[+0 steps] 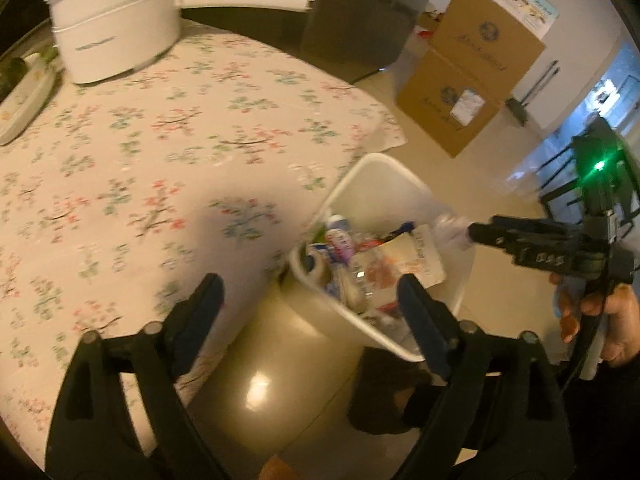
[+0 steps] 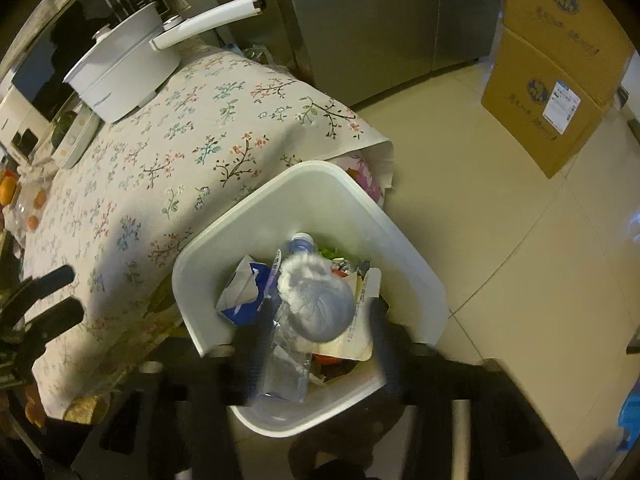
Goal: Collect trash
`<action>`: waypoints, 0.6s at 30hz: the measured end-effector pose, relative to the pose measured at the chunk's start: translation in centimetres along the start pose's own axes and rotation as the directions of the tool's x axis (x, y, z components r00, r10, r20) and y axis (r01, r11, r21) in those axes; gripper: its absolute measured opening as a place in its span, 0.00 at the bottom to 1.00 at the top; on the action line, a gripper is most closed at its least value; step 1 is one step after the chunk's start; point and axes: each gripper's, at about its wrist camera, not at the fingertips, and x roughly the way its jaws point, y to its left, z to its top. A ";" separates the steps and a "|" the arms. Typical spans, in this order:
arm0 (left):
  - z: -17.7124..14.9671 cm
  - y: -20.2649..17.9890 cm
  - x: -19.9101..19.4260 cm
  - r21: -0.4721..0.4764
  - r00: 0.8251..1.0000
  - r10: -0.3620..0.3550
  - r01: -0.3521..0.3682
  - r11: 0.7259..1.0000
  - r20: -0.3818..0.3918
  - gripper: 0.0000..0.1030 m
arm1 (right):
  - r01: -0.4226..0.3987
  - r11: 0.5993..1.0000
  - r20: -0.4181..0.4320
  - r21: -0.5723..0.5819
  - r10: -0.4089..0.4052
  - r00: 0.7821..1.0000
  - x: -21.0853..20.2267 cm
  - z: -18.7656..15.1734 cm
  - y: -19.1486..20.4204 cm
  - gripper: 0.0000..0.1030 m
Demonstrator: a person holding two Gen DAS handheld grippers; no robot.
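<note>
The right gripper (image 2: 320, 344) was above the white trash bin (image 2: 400, 248), which stood on the floor just beside the table. Its two fingers were spread apart, and a crumpled white wad (image 2: 316, 304) of paper or plastic was between them, over the bin; I could not tell if the fingers (image 2: 256, 344) touched it. In the left wrist view the same gripper (image 1: 468, 232) reached from the right side with the white wad (image 1: 452, 228) at its tip, over the far edge of the bin (image 1: 372, 172); from this side I could not tell how wide its fingers stood.

The bin was already full of trash: a clear plastic bottle (image 2: 288, 364), a torn blue and white package (image 2: 244, 296), a flat white tray (image 2: 364, 320) and other small pieces.

The left gripper (image 1: 312, 304) was held over the edge of the table, near the bin. Its fingers were wide apart and nothing was between them.

The table had a flowered cloth (image 1: 160, 152). On its far end stood a white pot (image 1: 116, 28) with a long handle, and a plate (image 1: 24, 96) lay beside it. Two cardboard boxes (image 2: 556, 68) were stacked on the floor, well apart from the bin.
</note>
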 end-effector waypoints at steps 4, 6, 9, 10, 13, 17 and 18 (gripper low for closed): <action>-0.6 0.6 -1.2 0.010 0.997 0.074 -0.074 0.997 0.032 0.97 | 0.003 1.000 0.043 -0.007 -0.003 0.999 -1.4 0.0 0.6 0.66; -0.9 0.8 -2.0 0.011 0.993 0.109 -0.110 0.994 0.039 0.99 | 0.012 1.000 0.070 -0.007 -0.011 0.998 -2.3 -0.1 0.9 0.69; -1.6 1.1 -3.9 -0.002 0.982 0.165 -0.166 0.986 0.091 0.99 | 0.017 0.999 0.140 -0.028 -0.013 0.990 -4.7 -0.8 2.2 0.75; -2.0 1.1 -4.9 -0.001 0.973 0.195 -0.196 0.981 0.123 0.99 | 0.020 0.999 0.162 -0.040 -0.013 0.987 -5.3 -0.9 2.6 0.78; -3.1 1.0 -7.7 -0.020 0.946 0.253 -0.254 0.967 0.204 0.99 | 0.057 0.994 0.251 -0.098 -0.031 0.967 -7.7 -2.2 4.9 0.85; -5.2 1.6 -10.6 -0.080 0.909 0.311 -0.301 0.950 0.276 0.99 | 0.055 0.984 0.348 -0.167 0.006 0.938 -10.4 -4.6 8.7 0.85; -5.7 1.8 -11.2 -0.097 0.901 0.325 -0.310 0.946 0.288 0.99 | 0.054 0.983 0.362 -0.176 0.014 0.932 -10.7 -4.9 9.3 0.85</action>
